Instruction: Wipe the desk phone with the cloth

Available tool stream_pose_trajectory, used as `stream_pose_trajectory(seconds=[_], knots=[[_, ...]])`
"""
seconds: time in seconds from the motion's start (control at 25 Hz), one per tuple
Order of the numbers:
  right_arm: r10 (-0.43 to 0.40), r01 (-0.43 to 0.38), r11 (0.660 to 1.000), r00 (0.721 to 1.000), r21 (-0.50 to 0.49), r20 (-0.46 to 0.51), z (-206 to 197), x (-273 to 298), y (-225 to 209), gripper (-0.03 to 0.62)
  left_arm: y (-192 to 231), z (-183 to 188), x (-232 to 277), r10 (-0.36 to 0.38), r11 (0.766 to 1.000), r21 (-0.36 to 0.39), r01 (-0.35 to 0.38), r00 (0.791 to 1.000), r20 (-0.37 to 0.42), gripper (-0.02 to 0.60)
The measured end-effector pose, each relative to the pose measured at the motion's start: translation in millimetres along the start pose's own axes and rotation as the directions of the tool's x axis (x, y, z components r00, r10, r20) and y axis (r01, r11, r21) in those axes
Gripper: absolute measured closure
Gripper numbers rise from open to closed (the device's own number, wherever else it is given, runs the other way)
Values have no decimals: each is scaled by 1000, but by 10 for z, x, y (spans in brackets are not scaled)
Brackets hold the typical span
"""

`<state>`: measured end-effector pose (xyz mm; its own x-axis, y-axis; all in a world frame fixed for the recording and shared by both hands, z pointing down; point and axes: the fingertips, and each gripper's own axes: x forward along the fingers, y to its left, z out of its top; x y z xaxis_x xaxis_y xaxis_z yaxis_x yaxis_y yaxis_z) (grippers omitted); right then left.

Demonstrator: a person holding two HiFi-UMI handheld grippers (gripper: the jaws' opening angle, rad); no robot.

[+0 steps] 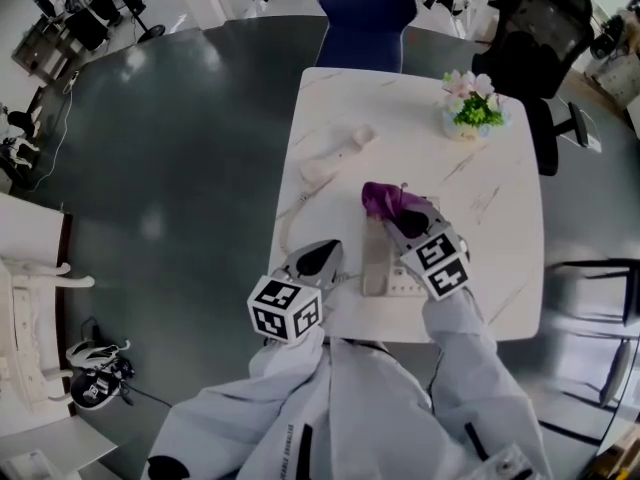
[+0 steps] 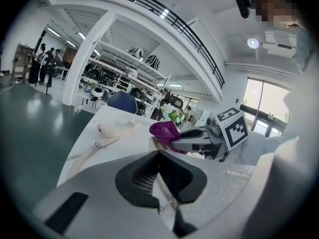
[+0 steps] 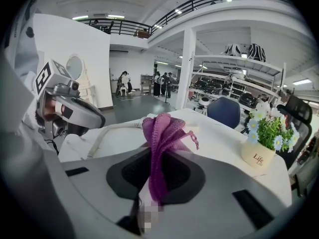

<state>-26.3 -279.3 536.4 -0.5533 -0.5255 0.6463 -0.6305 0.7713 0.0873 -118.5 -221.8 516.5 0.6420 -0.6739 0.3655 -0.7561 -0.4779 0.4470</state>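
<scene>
The beige desk phone base [image 1: 376, 260] lies near the front edge of the white marble table [image 1: 500, 218]. Its handset [image 1: 335, 155] lies off the base, farther back and to the left, joined by a cord [image 1: 289, 220]. My right gripper [image 1: 402, 216] is shut on a bunched purple cloth [image 1: 383, 197] that hangs over the far end of the base. In the right gripper view the cloth [image 3: 162, 131] stands up from between the jaws of the right gripper [image 3: 155, 159]. My left gripper [image 1: 318, 260] sits left of the base, its jaws together, with nothing clearly between them.
A small pot of flowers [image 1: 470, 108] stands at the table's back right corner. A blue chair [image 1: 365, 13] is behind the table and a black office chair [image 1: 540, 38] to its right. Dark floor lies left of the table.
</scene>
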Motion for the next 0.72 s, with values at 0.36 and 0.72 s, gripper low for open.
stream_pose_trajectory(seconds=[0.36,0.72], knots=[[41,-42,999,999,-35,-25,-71,-23,97,556,-119,-89,-108,28,1000,-3,-28,1000,5,583],[75,-79,994,996,-77,-57,-168,-67,267,556,-263,-175,-161,38,999,-19,-38,999,15,583]])
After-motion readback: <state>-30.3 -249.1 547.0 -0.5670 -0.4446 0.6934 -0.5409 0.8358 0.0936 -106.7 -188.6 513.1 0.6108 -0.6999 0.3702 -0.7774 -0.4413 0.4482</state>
